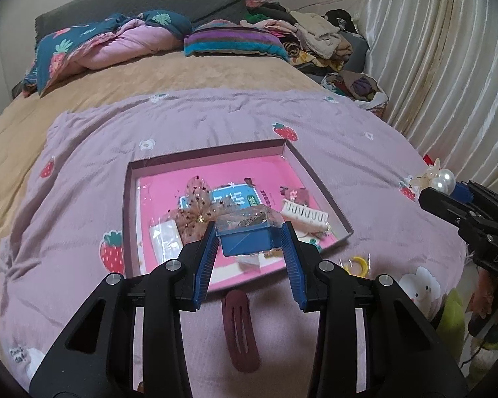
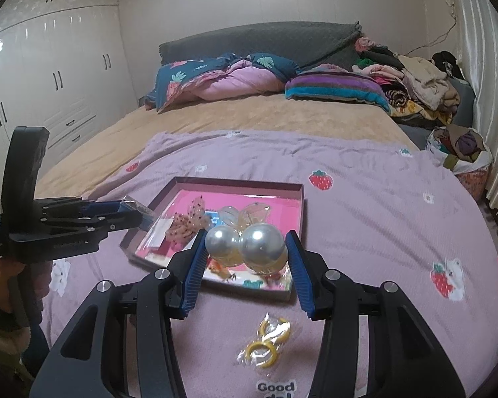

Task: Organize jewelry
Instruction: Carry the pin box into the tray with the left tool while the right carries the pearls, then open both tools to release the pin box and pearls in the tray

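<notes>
A shallow pink-bottomed tray [image 1: 318,179] [image 2: 292,187] lies on the purple strawberry blanket. It holds a sheer dotted bow [image 1: 196,212] [image 2: 187,224], a white comb clip [image 1: 303,214] and small packets. My left gripper [image 1: 249,229] is shut on a small blue box with a clear lid [image 1: 245,237], held over the tray's near edge; it shows from the side in the right wrist view [image 2: 134,212]. My right gripper [image 2: 245,242] is shut on a pearl hair clip with two big pearls [image 2: 245,243] [image 1: 443,179], held above the tray's near right corner.
A dark red snap clip [image 1: 240,328] lies on the blanket under the left gripper. Yellow rings in a clear bag [image 2: 265,341] [image 1: 357,263] lie near the tray. Pillows, a quilt and piled clothes [image 2: 415,86] sit at the bed's far end. A curtain [image 1: 448,66] hangs on the right.
</notes>
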`<state>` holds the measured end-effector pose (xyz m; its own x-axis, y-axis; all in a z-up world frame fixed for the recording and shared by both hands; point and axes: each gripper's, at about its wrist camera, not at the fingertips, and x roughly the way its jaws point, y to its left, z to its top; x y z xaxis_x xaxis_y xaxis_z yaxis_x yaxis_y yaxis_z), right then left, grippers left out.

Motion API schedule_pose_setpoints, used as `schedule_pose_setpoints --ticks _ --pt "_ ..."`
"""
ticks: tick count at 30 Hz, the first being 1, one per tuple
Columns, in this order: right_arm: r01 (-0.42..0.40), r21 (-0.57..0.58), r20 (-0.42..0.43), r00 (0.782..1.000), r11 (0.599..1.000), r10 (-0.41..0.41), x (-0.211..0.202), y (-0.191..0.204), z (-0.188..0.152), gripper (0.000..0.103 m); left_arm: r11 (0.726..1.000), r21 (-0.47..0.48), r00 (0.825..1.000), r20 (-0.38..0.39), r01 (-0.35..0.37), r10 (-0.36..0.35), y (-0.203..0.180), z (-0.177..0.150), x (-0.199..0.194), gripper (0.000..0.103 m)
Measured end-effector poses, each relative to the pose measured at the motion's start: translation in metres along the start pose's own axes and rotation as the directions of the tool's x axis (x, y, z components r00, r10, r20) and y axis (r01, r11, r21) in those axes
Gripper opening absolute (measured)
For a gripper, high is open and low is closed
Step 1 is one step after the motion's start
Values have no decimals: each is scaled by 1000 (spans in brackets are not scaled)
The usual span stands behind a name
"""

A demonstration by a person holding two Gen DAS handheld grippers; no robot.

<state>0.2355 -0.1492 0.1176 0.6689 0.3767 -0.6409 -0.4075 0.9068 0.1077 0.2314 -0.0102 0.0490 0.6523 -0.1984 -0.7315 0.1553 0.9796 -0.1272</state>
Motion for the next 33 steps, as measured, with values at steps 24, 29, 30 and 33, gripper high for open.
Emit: schedule_pose_setpoints --ticks 24,29,30,33 --pt "-69 -45 -255 965 997 56 141 32 -29 46 994 -77 992 -110 -72 63 55 2 86 44" --pt "-61 -51 -278 960 997 45 156 36 -34 48 992 -86 991 -107 -96 87 64 -3 79 52" --pt "-54 -49 -275 961 997 39 157 36 -35 51 991 -90 991 -104 -96 86 65 -4 76 52" --pt "-47 -25 -253 967 999 39 148 31 -34 63 990 -96 991 -96 -100 90 67 -7 68 58"
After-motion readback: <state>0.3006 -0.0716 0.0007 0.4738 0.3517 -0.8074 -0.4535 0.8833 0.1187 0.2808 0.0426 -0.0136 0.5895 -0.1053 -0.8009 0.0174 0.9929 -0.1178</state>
